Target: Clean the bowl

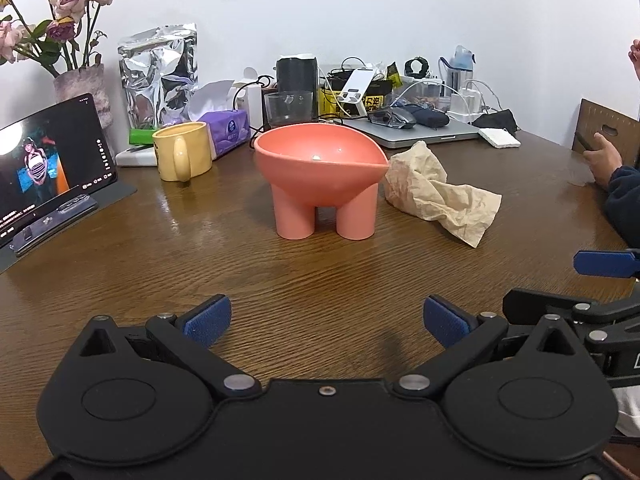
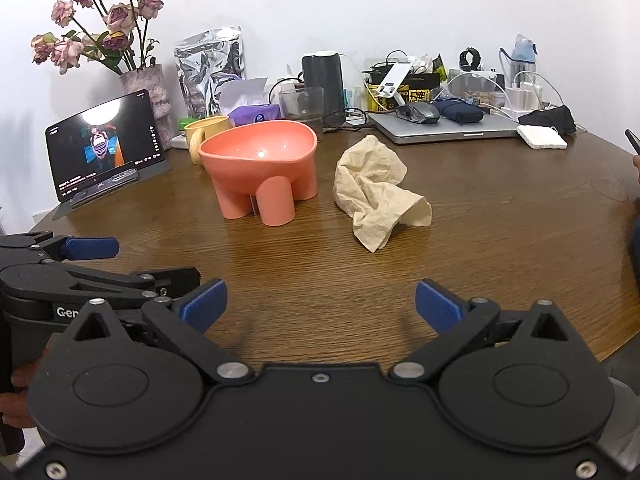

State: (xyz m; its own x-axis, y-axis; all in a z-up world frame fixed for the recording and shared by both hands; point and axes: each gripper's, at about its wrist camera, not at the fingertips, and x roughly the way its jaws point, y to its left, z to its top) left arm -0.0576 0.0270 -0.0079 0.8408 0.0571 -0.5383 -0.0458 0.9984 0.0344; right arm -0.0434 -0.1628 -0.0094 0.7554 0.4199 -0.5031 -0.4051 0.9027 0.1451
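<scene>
A salmon-pink bowl (image 1: 320, 160) on thick legs stands upright on the wooden table (image 1: 280, 280), with a small pale speck inside it. A crumpled beige cloth (image 1: 436, 192) lies just right of it, close to the spout. My left gripper (image 1: 326, 320) hovers open and empty over the near table, well short of the bowl. In the right wrist view the bowl (image 2: 260, 160) is ahead left and the cloth (image 2: 376, 188) ahead centre. My right gripper (image 2: 318, 304) is open and empty too, beside the left gripper (image 2: 92, 248).
A yellow mug (image 1: 184, 156), a tissue box (image 1: 228, 128), a glass (image 1: 288, 108), a foil bag (image 1: 160, 80) and a flower vase (image 1: 84, 84) stand behind the bowl. A tablet (image 1: 48, 172) leans at the left. A laptop (image 1: 420, 132) with cables sits at the back. A person's hand (image 1: 604, 160) rests at the right edge.
</scene>
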